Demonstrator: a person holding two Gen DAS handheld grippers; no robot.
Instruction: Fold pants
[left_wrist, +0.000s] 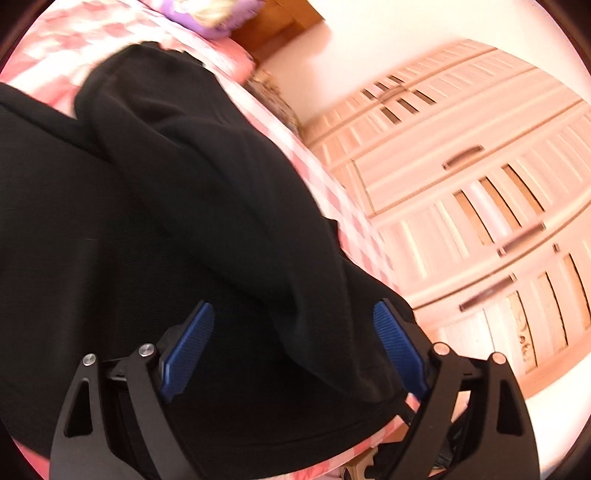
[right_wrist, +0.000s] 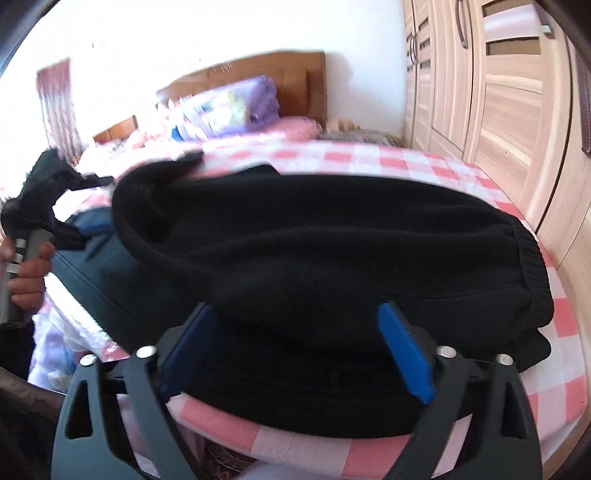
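Black pants (left_wrist: 177, 221) lie folded in thick layers on a bed with a pink and white checked sheet (left_wrist: 347, 210). My left gripper (left_wrist: 293, 314) is open, its blue pads (left_wrist: 192, 339) spread wide just over the black fabric. In the right wrist view the pants (right_wrist: 332, 251) form a bulky folded stack near the bed's front edge, ribbed waistband at the right. My right gripper (right_wrist: 295, 314) is open, its blue pads (right_wrist: 402, 350) on either side of the stack's near edge. The other handheld gripper (right_wrist: 40, 184) shows at far left, held by a hand.
A dark blue garment (right_wrist: 99, 258) lies left of the black pants. A purple pillow (right_wrist: 236, 107) and a wooden headboard (right_wrist: 291, 81) stand at the bed's far end. A light wooden wardrobe (right_wrist: 498, 110) runs along the right side, close to the bed.
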